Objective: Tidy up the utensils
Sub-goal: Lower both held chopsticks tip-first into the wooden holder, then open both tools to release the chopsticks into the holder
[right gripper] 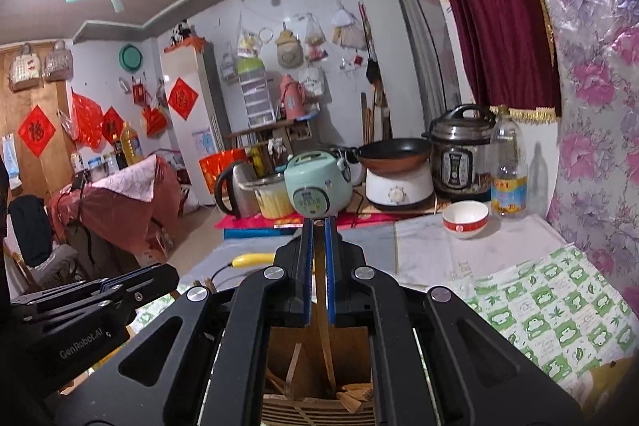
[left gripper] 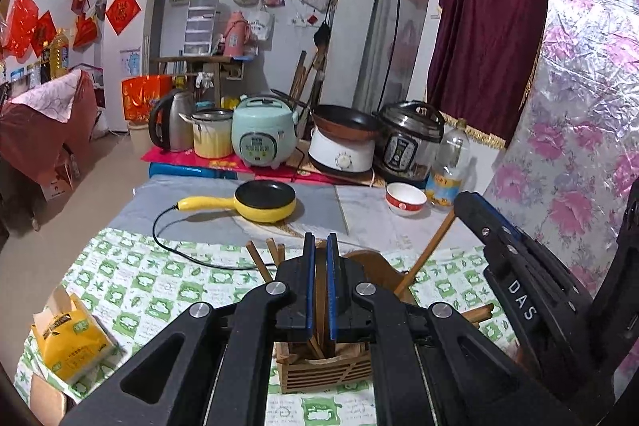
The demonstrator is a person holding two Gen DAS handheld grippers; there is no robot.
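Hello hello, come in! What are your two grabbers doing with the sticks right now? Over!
Left hand-held gripper shut on wooden utensil. Right hand-held gripper shut on wooden stick, above wooden holder. Nothing blocking.

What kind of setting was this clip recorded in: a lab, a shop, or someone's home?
Most likely a lived-in home, in a kitchen and dining corner. Cooking appliances crowd the back of the table: a mint rice cooker, a pressure cooker and a kettle. Red paper decorations hang on the wall.

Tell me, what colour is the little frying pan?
Yellow, with a black inside. The left wrist view shows it best.
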